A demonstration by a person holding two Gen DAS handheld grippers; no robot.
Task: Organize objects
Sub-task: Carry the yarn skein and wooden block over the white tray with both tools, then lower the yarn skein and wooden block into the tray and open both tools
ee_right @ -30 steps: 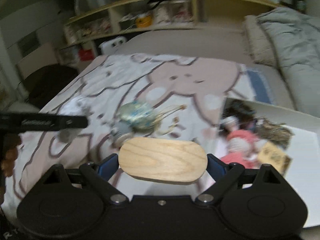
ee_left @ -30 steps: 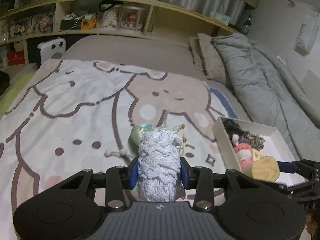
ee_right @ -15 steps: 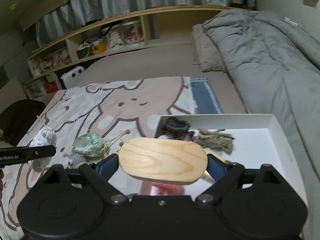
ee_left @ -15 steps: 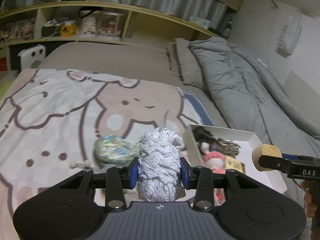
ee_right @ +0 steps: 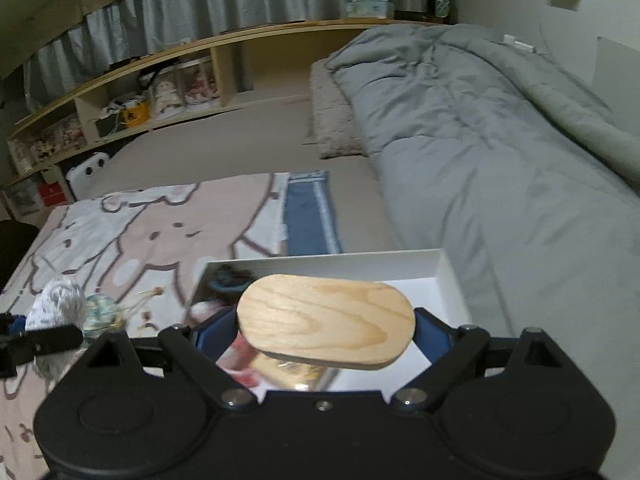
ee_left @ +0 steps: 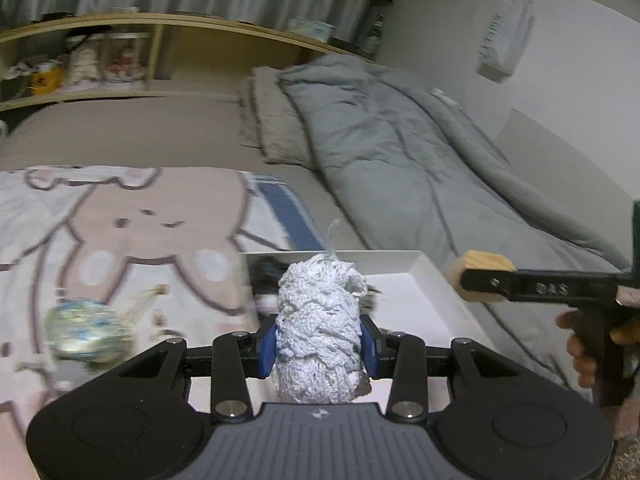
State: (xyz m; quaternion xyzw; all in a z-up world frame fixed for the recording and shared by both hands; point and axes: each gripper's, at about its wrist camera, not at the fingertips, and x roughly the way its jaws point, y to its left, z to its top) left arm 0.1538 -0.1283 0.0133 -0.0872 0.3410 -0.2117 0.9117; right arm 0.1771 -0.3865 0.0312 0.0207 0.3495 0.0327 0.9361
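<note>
My left gripper [ee_left: 318, 346] is shut on a white knitted bundle [ee_left: 320, 328] and hangs over the near left part of a white box [ee_left: 434, 276] on the bed. My right gripper [ee_right: 326, 330] is shut on an oval wooden block [ee_right: 325, 322], held flat above the same white box [ee_right: 444, 266]. In the left wrist view that wooden block [ee_left: 480, 270] shows end-on at the right, beyond the box's right wall. The box holds dark, pink and tan items, partly hidden behind both loads. A blue-green ball with strings [ee_left: 86, 334] lies on the cartoon blanket [ee_left: 120, 224] left of the box.
A grey duvet [ee_right: 480, 140] runs along the right side of the bed, with a pillow [ee_right: 332, 120] at its head. A wooden shelf [ee_right: 168, 80] with boxed dolls and clutter stands behind the bed. A person's hand [ee_left: 588, 344] grips the right tool.
Both grippers have swung to the right, from over the blanket and the blue-green ball to over the white box. Their loads stayed gripped.
</note>
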